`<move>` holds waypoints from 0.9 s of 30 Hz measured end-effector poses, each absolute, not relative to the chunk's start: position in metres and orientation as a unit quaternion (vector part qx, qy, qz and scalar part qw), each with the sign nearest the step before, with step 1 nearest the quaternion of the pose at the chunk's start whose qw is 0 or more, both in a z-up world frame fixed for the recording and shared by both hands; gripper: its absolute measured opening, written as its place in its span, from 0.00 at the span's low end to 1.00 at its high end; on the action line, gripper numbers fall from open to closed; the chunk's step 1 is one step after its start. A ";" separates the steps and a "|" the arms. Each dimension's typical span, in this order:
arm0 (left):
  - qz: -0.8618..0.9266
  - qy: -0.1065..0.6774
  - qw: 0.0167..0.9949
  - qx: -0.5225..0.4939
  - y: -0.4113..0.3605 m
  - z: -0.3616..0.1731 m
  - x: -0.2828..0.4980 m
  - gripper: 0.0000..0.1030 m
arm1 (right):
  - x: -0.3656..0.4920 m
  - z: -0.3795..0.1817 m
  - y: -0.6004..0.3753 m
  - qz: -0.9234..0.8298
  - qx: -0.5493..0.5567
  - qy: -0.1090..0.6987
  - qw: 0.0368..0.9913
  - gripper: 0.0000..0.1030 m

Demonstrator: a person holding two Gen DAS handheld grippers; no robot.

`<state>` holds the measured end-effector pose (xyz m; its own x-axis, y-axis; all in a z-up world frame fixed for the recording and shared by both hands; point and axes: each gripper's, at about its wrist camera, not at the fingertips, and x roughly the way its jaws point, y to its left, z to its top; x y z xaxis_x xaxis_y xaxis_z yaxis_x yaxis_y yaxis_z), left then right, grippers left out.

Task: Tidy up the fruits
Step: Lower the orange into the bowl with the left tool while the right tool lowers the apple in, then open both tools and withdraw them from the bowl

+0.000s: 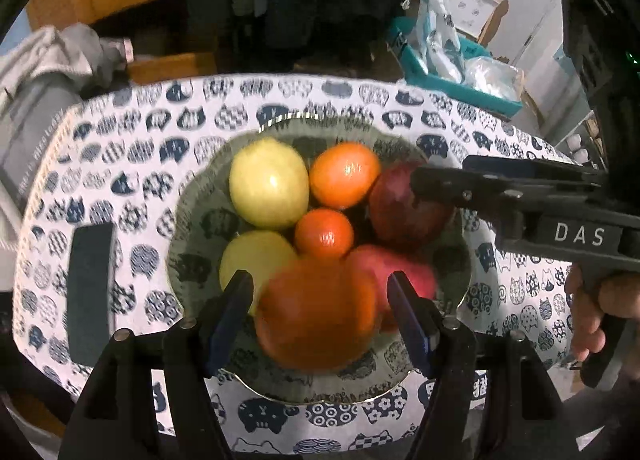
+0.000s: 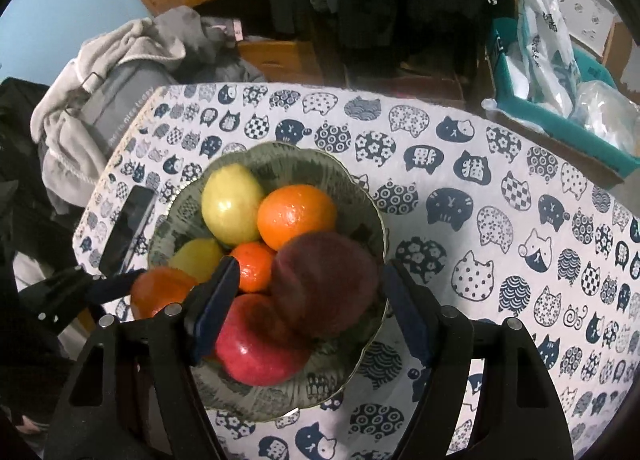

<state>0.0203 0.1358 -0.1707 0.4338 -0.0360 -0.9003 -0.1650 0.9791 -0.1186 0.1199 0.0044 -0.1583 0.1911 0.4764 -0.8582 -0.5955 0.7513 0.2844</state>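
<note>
Left wrist view: my left gripper (image 1: 320, 300) has a big orange (image 1: 316, 314) between its pads, blurred and near the lens, over the near edge of the bowl (image 1: 192, 195). The pads seem to flank it closely; I take it as grasped, though the blur leaves some doubt. In the bowl: two yellow fruits, two smaller oranges, a dark apple (image 1: 404, 207), a red apple (image 1: 384, 272). The right gripper (image 1: 420, 183) comes in from the right at the dark apple.

Right wrist view: the right gripper straddles the dark apple, which looks raised off the pile; whether the pads actually press on it I cannot tell. The bowl sits on the cat-print cloth (image 2: 500, 219).

Step, as I judge it: taking fruit out of the bowl, one per hand. Next: lift both clear and set them apart on the cloth.
</note>
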 end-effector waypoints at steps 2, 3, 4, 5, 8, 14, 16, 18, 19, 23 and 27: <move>0.039 0.525 0.845 -0.090 0.135 -0.166 0.019 0.70 | 0.119 -0.152 0.002 0.348 -0.050 0.526 0.774 0.73; 0.039 0.524 0.846 -0.089 0.135 -0.164 0.019 0.70 | 0.118 -0.147 0.000 0.348 -0.047 0.522 0.777 0.73; 0.040 0.523 0.847 -0.089 0.135 -0.163 0.019 0.70 | 0.116 -0.142 -0.002 0.347 -0.046 0.517 0.781 0.73; 0.042 0.523 0.846 -0.089 0.135 -0.163 0.019 0.70 | 0.115 -0.137 -0.003 0.345 -0.045 0.512 0.785 0.73; 0.043 0.522 0.847 -0.093 0.135 -0.159 0.017 0.70 | 0.112 -0.118 -0.009 0.339 -0.044 0.493 0.800 0.74; 0.049 0.503 0.857 -0.103 0.136 -0.138 0.012 0.70 | 0.103 -0.084 -0.021 0.335 -0.045 0.455 0.824 0.76; 0.052 0.494 0.861 -0.107 0.137 -0.129 0.009 0.70 | 0.098 -0.072 -0.025 0.333 -0.048 0.441 0.832 0.78; 0.052 0.481 0.868 -0.117 0.139 -0.115 0.005 0.70 | 0.093 -0.059 -0.031 0.330 -0.050 0.426 0.841 0.79; 0.052 0.475 0.870 -0.119 0.139 -0.110 0.003 0.71 | 0.091 -0.053 -0.034 0.330 -0.051 0.419 0.845 0.79; 0.061 0.437 0.891 -0.107 0.136 -0.079 -0.005 0.78 | 0.083 -0.033 -0.044 0.329 -0.049 0.399 0.855 0.80; 0.057 0.419 0.901 -0.103 0.130 -0.059 -0.008 0.79 | 0.074 -0.016 -0.055 0.327 -0.051 0.382 0.863 0.80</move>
